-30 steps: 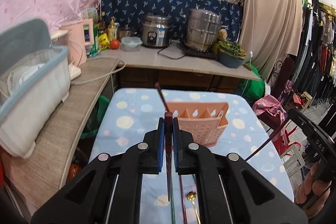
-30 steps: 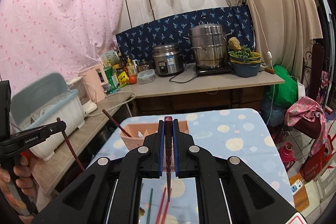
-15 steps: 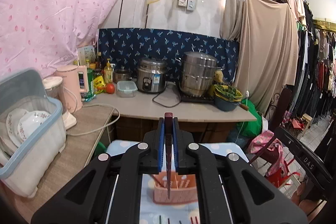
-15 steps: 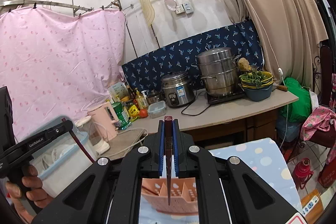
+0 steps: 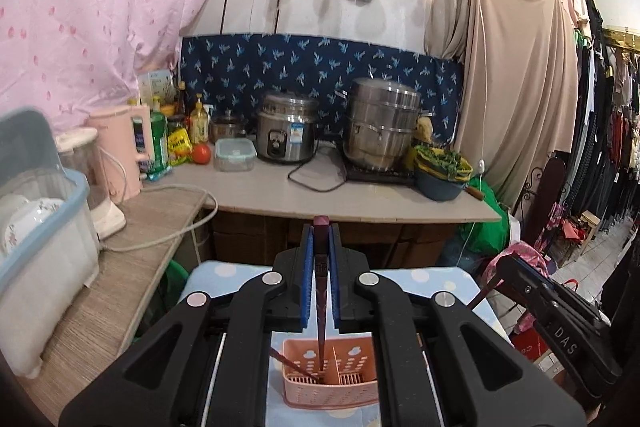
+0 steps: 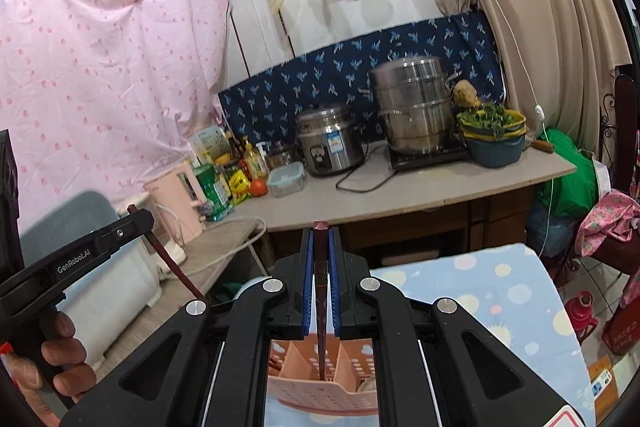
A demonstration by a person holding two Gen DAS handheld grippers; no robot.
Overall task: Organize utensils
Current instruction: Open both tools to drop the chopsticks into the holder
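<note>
Your left gripper (image 5: 320, 255) has its jaws closed on a dark red chopstick (image 5: 321, 307), a slim tapered stick with a squared top, pinched between the blue pads (image 5: 307, 283). The stick stands nearly upright and its thin tip reaches down into the caddy (image 5: 332, 383). That caddy is pink plastic, rectangular, with perforated walls and thin dividers, and it sits on the table (image 5: 420, 275), which carries a pale blue cloth with soft dots. A second dark stick (image 5: 292, 367) leans in the caddy's left compartment.

Your right gripper (image 6: 320, 255) likewise has its jaws clamped on a maroon chopstick (image 6: 321, 307), held upright, with the tip down in a middle slot of the same caddy (image 6: 320, 387) between two slanted dividers.

In the right view your left hand (image 6: 52, 359) grips the black handle at the left edge. In the left view the right gripper's black body appears at the right, above the table's far right corner.

Beyond the table, a counter (image 5: 280, 195) holds a steel cooker (image 5: 286, 133) and a stacked steel steamer (image 5: 382, 123). A blue-rimmed dish bin (image 5: 40, 247) stands at the left.
</note>
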